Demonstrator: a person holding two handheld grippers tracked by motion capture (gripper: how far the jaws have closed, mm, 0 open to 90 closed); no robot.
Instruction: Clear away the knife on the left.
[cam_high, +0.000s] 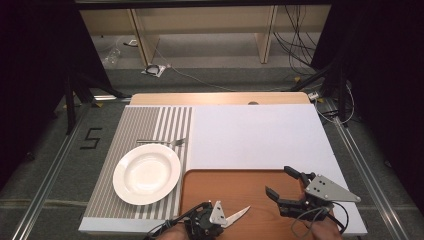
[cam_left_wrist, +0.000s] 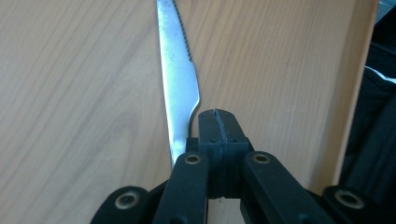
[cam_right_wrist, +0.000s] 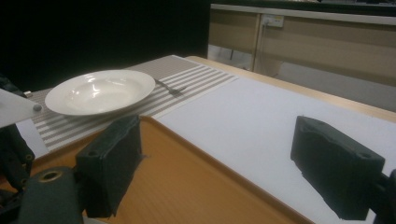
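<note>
White plate (cam_high: 146, 173), grey-striped placemat (cam_high: 125, 131)

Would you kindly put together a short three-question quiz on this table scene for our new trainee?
1. True or false: the left hand-held gripper is shut on the knife.
2. Multiple choice: the fork lies A) on the wooden tray, B) in the plate, C) on the striped placemat beyond the plate.
3. Fill in: the right hand-held gripper hovers over the tray with its jaws ____.

Key: 1 true, its jaws are closed on the knife's handle; 2 C; 3 open, holding nothing.
</note>
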